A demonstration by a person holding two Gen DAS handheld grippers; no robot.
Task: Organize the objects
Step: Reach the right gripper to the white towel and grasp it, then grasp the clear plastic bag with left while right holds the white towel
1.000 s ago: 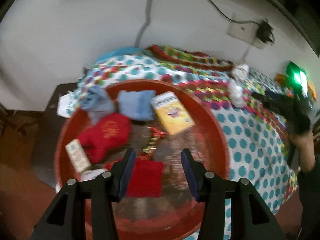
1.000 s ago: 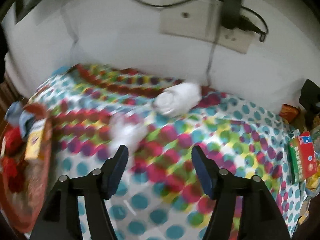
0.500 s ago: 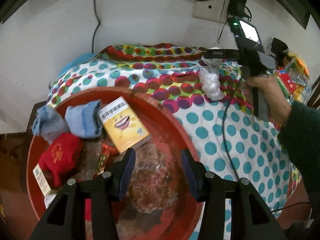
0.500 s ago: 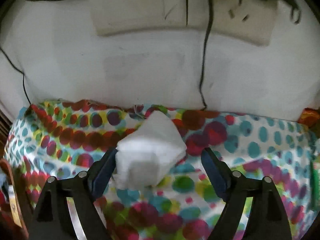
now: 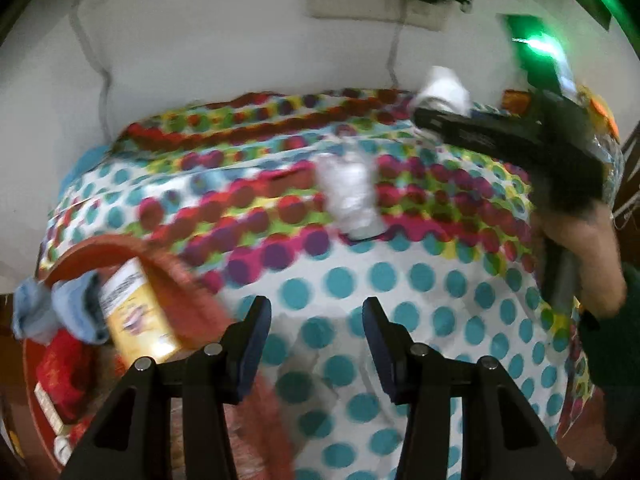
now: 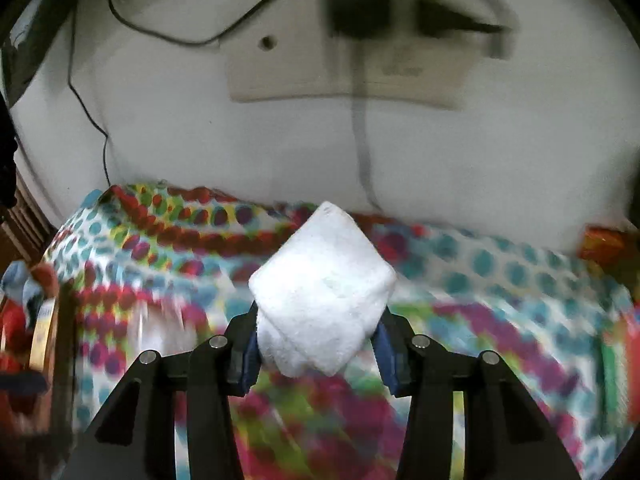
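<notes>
white bundle (image 6: 322,284) now inside right claw (image 6: 316,344)

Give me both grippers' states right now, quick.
Left gripper: open, holding nothing, over the dotted cloth.
Right gripper: closed on the white folded towel.

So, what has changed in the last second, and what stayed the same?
The right gripper closed on the white folded cloth and lifted it off the dotted tablecloth. The left gripper swung right, away from the red tray, still open and empty. The crumpled plastic stayed put.
</notes>
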